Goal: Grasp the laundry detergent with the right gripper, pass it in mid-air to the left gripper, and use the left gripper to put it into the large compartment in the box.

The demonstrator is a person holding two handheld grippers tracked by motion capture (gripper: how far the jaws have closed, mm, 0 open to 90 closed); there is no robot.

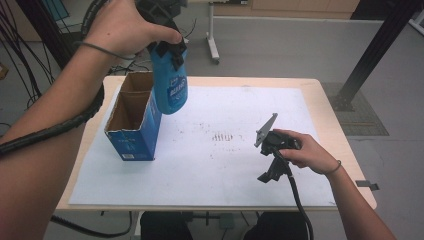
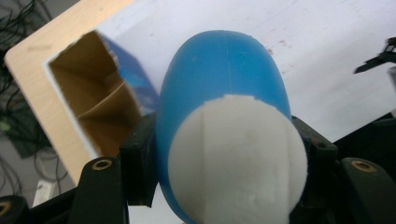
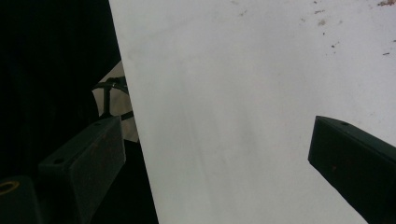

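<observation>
Your left tongs [image 1: 170, 50] pinch a blue bottle [image 1: 170, 87] by its upper part and hold it in the air, bottom down, just above and beside the open blue carton [image 1: 132, 125]. In the left gripper view the bottle's white cap end [image 2: 236, 158] sits wedged between the two black jaws, and past it you see the carton's brown inside split by a divider. The carton stands upright near the table's left edge, toward the far left corner.

Your right tongs [image 1: 272, 162] rest low over the table near its right edge, pointing toward the near edge, with your right hand [image 1: 307, 152] around the body. In the right gripper view the jaws stand spread with nothing between them.

The table [image 1: 330, 130] is pale wood, covered almost entirely by a white sheet [image 1: 225, 170] that carries small dark specks and scuffs around its middle. Beyond the far edge lies a grey floor, with a white frame leg, dark posts and loose black cables at the left.
</observation>
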